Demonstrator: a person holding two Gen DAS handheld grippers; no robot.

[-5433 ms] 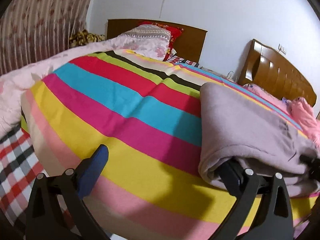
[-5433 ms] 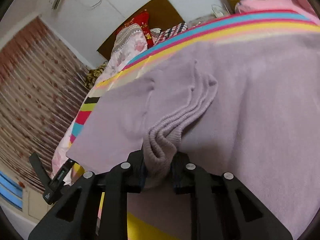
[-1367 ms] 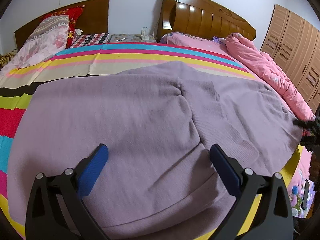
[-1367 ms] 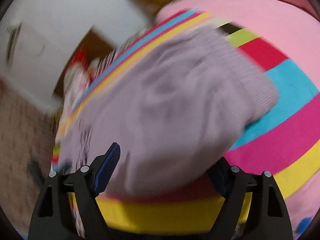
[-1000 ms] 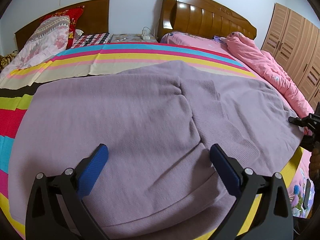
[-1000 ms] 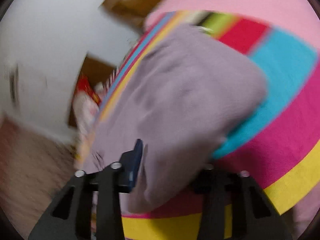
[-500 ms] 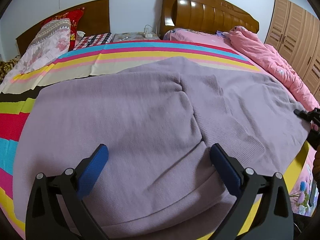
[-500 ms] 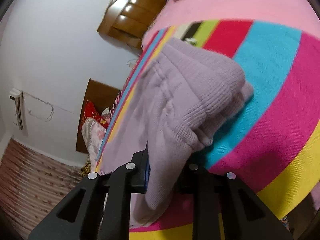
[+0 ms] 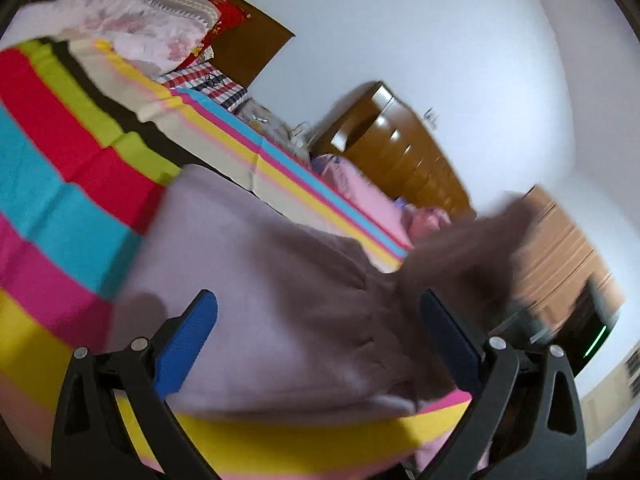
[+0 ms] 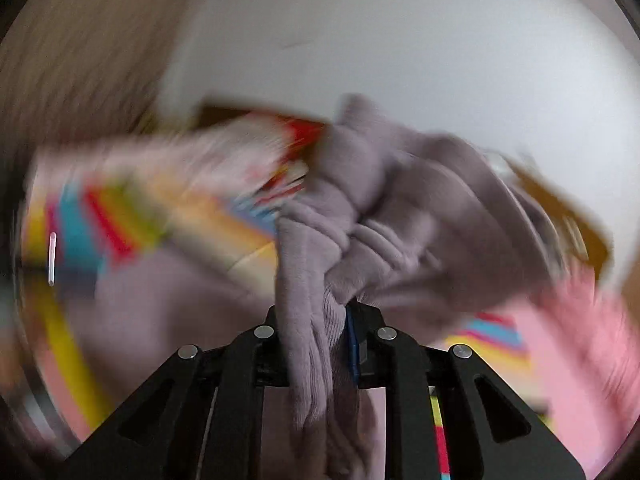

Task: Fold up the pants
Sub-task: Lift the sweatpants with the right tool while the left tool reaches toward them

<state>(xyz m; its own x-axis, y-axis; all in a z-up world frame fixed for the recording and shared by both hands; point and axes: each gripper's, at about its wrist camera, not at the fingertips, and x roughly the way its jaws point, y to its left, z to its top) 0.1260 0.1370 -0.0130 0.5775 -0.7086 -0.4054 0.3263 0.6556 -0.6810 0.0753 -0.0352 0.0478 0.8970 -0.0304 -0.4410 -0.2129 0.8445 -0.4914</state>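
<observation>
The lilac knit pants (image 9: 256, 280) lie on the striped bedspread (image 9: 60, 184). My left gripper (image 9: 316, 332) is open and empty, just above their near part. At the right of the left wrist view one end of the pants (image 9: 472, 252) is lifted off the bed, blurred. In the right wrist view my right gripper (image 10: 320, 344) is shut on a bunched fold of the pants (image 10: 384, 216) and holds it up in the air. Both views are motion blurred.
Pillows (image 9: 148, 20) and a dark headboard lie at the far left. A second bed with a wooden headboard (image 9: 396, 156) and pink bedding (image 9: 360, 188) stands beyond. Wooden wardrobe doors (image 9: 560, 240) are at the right.
My right gripper has lifted its held end of the pants off the bed and swung it upward. My left gripper has tilted and shifted left, still open.
</observation>
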